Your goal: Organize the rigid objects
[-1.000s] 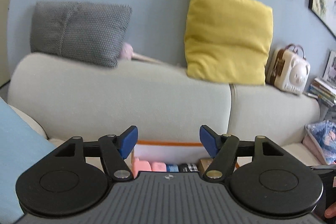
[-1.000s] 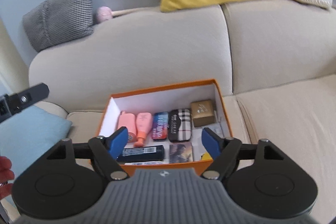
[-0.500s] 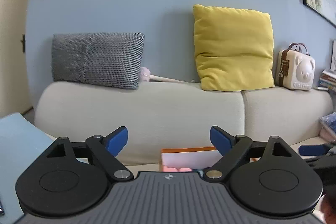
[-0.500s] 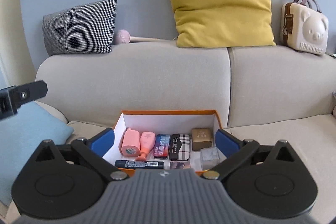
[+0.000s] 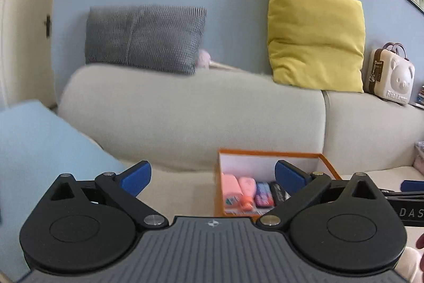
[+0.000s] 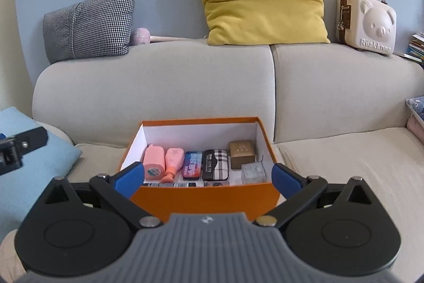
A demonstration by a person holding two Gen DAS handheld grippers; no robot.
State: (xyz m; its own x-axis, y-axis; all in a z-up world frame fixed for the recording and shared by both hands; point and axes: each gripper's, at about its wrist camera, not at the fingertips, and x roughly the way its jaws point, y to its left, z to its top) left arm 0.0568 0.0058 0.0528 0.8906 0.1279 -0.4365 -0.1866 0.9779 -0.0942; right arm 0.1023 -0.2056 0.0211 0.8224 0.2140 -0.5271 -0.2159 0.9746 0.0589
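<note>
right gripper backed away and lower, orange box nearer its spread fingers, left gripper swung right

The left tongs are held level with the blue-tipped fingers spread wide and nothing between them. The right tongs are likewise level and spread wide, fingers gripping nothing.

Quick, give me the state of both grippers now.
Left gripper: open, holding nothing.
Right gripper: open, holding nothing, in front of the orange cardboard box.
</note>
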